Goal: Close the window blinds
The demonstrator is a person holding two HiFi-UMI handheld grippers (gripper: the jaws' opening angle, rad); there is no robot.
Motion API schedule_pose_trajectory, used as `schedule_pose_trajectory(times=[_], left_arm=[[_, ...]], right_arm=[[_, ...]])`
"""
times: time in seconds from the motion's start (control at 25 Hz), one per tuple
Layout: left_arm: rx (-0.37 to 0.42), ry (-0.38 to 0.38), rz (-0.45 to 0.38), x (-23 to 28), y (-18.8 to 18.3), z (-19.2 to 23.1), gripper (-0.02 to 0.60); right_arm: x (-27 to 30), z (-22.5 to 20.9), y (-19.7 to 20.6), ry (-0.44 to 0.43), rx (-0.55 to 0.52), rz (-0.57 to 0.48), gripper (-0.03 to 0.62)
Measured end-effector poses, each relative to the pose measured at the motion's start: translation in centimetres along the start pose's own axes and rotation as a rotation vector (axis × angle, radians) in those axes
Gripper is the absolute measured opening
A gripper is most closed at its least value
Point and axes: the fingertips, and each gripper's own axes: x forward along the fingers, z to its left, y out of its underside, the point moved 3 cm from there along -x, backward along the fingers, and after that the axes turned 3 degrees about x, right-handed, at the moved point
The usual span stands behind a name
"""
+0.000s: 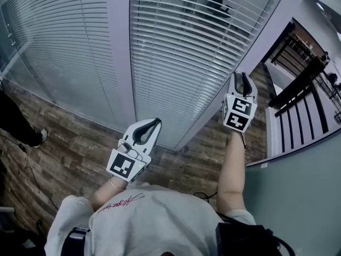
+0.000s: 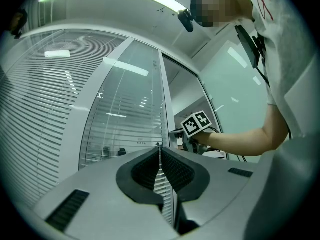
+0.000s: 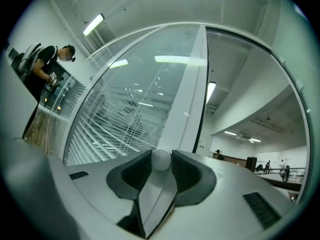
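Note:
White slatted blinds [image 1: 186,52] hang behind the glass in front of me, slats tilted partly open; they also show in the left gripper view [image 2: 35,114] and the right gripper view [image 3: 115,129]. My right gripper [image 1: 243,78] is raised at the blind's right edge. Its jaws [image 3: 161,156] are closed on a white round-ended wand [image 3: 161,160] that runs back between the pads. My left gripper [image 1: 158,121] sits lower, before the middle panel. Its tips [image 2: 160,146] meet with nothing visible between them. The right gripper's marker cube [image 2: 196,124] shows beyond it.
A white mullion [image 1: 120,52] splits two blind panels. Wood-pattern floor [image 1: 69,153] lies below. A person's dark leg and shoe [image 1: 21,127] stand at the far left. A dark railing [image 1: 303,89] is at the right. Another person in black [image 3: 45,69] stands far left.

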Motion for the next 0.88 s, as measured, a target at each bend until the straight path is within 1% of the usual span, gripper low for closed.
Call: schedule_pose_trajectory(times=[0.2, 0.32, 0.52, 0.72, 0.88], left_arm=[[0.004, -0.005, -0.004, -0.1, -0.2, 0.1, 0.020], [0.006, -0.006, -0.003, 0.1, -0.3, -0.1, 0.020], [0.007, -0.002, 0.000, 0.1, -0.3, -0.2, 0.020], [0.009, -0.002, 0.000, 0.3, -0.4, -0.3, 0.020], [0.010, -0.002, -0.003, 0.5, -0.7, -0.2, 0.020]], right_arm=[[0.1, -0.4, 0.1, -0.004, 0.190, -0.005, 0.132], [0.2, -0.9, 0.3, -0.003, 0.335, -0.008, 0.132], [0.2, -1.1, 0.6, -0.005, 0.565, -0.038, 0.132], [0.0, -1.8, 0.7, -0.006, 0.766, -0.072, 0.132], [0.0, -2.0, 0.7, -0.003, 0.976, -0.094, 0.132]])
